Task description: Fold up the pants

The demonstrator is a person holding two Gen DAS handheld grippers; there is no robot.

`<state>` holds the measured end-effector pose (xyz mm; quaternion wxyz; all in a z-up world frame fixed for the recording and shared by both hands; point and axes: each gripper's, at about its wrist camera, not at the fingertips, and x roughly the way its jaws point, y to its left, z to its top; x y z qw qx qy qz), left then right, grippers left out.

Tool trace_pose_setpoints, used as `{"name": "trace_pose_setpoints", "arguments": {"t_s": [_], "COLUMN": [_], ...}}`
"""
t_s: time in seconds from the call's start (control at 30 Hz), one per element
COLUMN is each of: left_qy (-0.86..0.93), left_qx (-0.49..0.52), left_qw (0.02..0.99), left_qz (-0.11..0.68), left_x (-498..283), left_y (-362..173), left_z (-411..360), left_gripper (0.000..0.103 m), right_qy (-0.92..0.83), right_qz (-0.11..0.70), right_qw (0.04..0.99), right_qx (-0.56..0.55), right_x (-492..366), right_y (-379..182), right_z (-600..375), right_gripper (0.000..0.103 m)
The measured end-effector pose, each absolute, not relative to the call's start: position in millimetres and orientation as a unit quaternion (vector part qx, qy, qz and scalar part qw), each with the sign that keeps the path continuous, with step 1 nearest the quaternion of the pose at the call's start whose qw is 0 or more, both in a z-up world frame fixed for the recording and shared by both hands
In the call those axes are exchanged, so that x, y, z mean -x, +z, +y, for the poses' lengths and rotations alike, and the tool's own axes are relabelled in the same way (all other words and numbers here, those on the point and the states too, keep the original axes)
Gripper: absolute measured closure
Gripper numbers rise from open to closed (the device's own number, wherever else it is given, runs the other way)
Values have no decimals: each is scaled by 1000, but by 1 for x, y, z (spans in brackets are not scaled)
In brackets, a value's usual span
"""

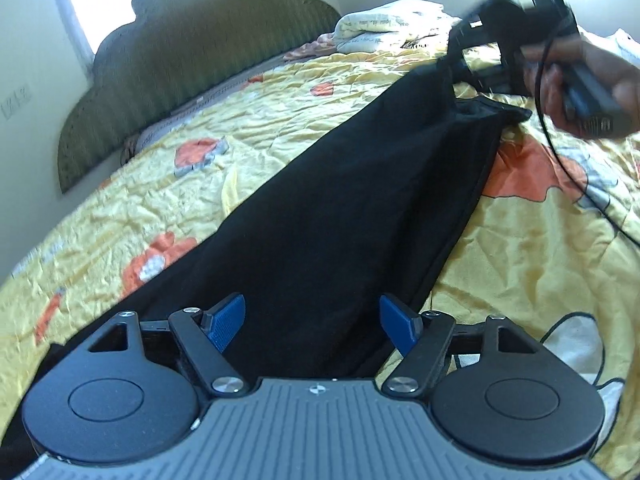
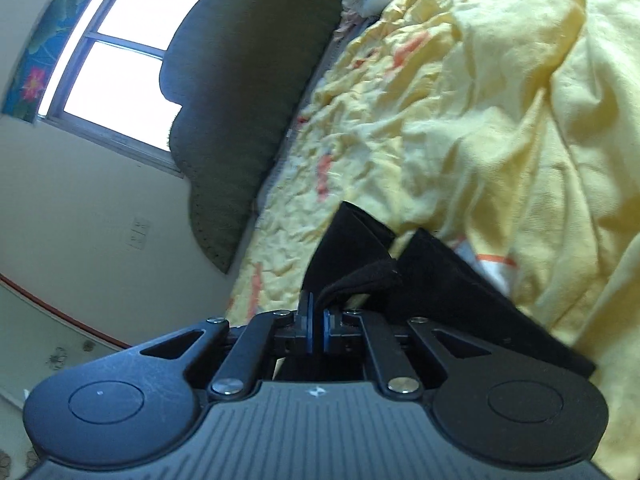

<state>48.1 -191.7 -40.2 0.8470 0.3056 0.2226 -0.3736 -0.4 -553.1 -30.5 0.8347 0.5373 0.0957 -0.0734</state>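
Observation:
Black pants (image 1: 340, 208) lie stretched along the yellow flowered bedspread (image 1: 180, 152), running away from my left gripper. My left gripper (image 1: 314, 320) is open, its blue pads on either side of the near end of the pants without pinching them. My right gripper (image 2: 318, 330) is shut on a fold of the black pants (image 2: 360, 276) and holds the far end lifted off the bed. In the left wrist view the right gripper (image 1: 460, 60) and the hand holding it show at the upper right, gripping the raised far end.
A dark green scalloped headboard (image 1: 192, 60) stands against the wall. A crumpled white and yellow blanket (image 1: 384, 24) lies at the head of the bed. A black cable (image 1: 560, 168) hangs from the right gripper over the bedspread (image 2: 480, 120). A window (image 2: 120, 48) is behind the headboard.

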Motion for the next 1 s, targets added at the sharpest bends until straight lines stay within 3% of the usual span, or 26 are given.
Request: {"name": "trace_pose_setpoints", "arguments": {"t_s": [0.1,0.3,0.33,0.4,0.47,0.6,0.8,1.0], "left_qy": [-383,-382,-379,-377,-376,-362,-397,-419], "left_qx": [-318,-361,-367,-366,-345,-315,-266,-291], "left_qw": [842,836,836,837,843,864,862,827], "left_qz": [208,159,150,153,170,150,170,237], "left_x": [-42,-29,-27,-29,-35,-43,-44,-44], "left_y": [-42,-48,-48,-47,-43,-22,8,-41], "left_z": [-196,-205,-206,-208,-205,-196,-183,-195], "left_gripper": [42,46,52,77,91,93,93,93], "right_qy": [-36,31,34,35,25,1,-21,-146], "right_qz": [60,22,20,21,30,66,16,154], "right_qw": [841,849,852,858,857,845,885,838], "right_qx": [-537,-526,-521,-511,-513,-530,-464,-503], "right_x": [1,-7,-8,-9,-10,-20,29,58], "right_y": [-1,49,55,60,57,42,63,-23], "right_z": [-548,-538,-536,-532,-533,-545,-538,-569], "right_gripper": [99,99,99,99,99,98,98,97]}}
